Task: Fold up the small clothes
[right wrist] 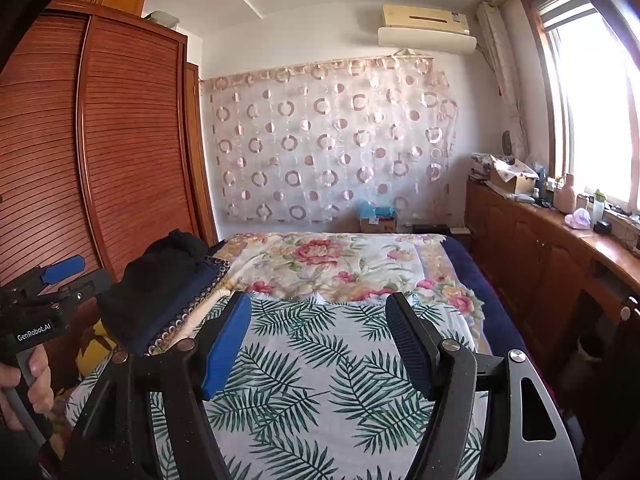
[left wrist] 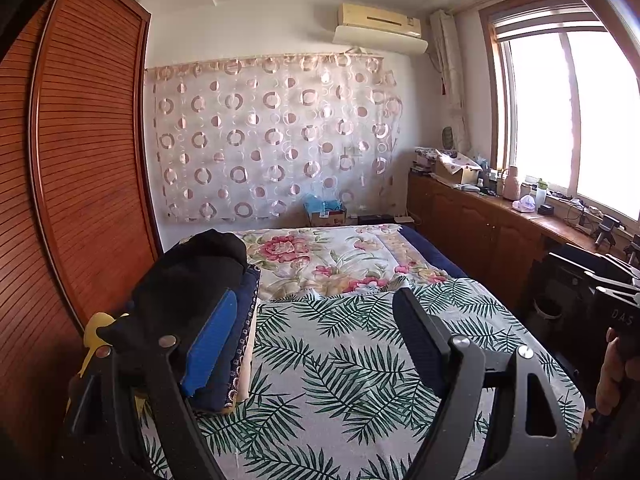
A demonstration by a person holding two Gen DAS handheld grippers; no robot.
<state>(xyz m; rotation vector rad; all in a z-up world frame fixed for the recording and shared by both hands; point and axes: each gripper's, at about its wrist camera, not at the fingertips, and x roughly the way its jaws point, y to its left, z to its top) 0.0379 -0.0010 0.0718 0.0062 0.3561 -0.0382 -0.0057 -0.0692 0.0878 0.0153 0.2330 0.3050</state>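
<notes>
A pile of clothes lies at the bed's left edge: a black garment on top of a folded navy piece with ring-pattern trim. In the right wrist view the same black garment and navy piece sit left of my fingers. My left gripper is open above the fern-print sheet, its blue pad close beside the pile, nothing between the fingers. My right gripper is open too, empty, over the fern-print sheet. The left gripper's body shows at that view's left edge, held by a hand.
A flowered quilt covers the far half of the bed. Slatted wooden wardrobe doors stand close on the left. A wooden cabinet with clutter runs under the window on the right. A yellow item pokes out under the pile.
</notes>
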